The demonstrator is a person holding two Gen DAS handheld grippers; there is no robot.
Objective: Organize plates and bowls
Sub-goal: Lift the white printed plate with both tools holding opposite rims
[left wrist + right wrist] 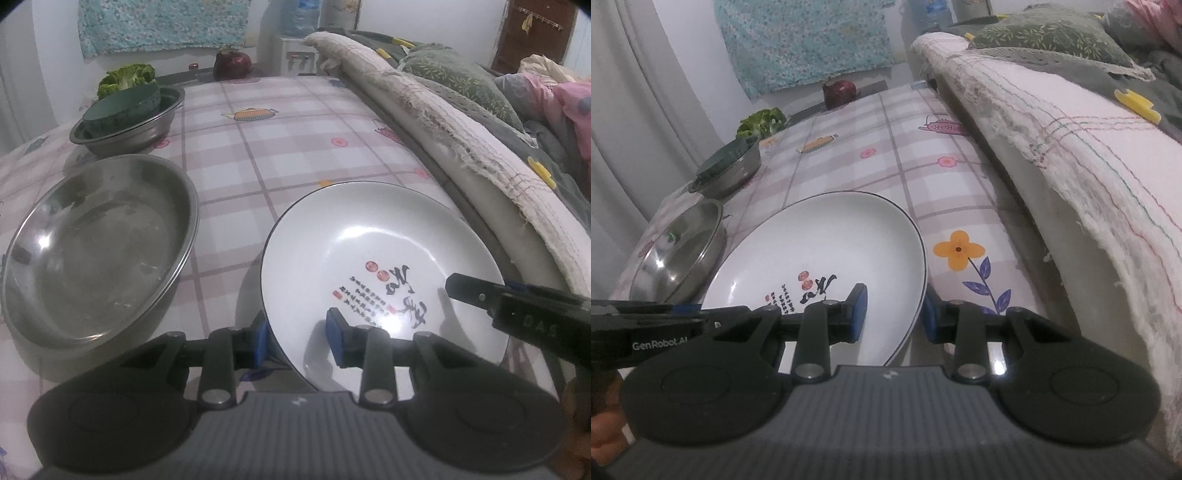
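The white plate [384, 240] is held over the counter [277, 147], beside a steel pan [96, 251], its rim straddled by the narrow jaws of the left gripper [297, 341] and right gripper [894, 314].

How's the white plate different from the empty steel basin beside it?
The white plate is glossy ceramic with a dark rim line and printed calligraphy; the empty steel basin is plain, scuffed metal. The plate is shallower; the basin has deeper walls. The left gripper and right gripper each straddle the plate's rim; nothing touches the basin. Both are round and empty.
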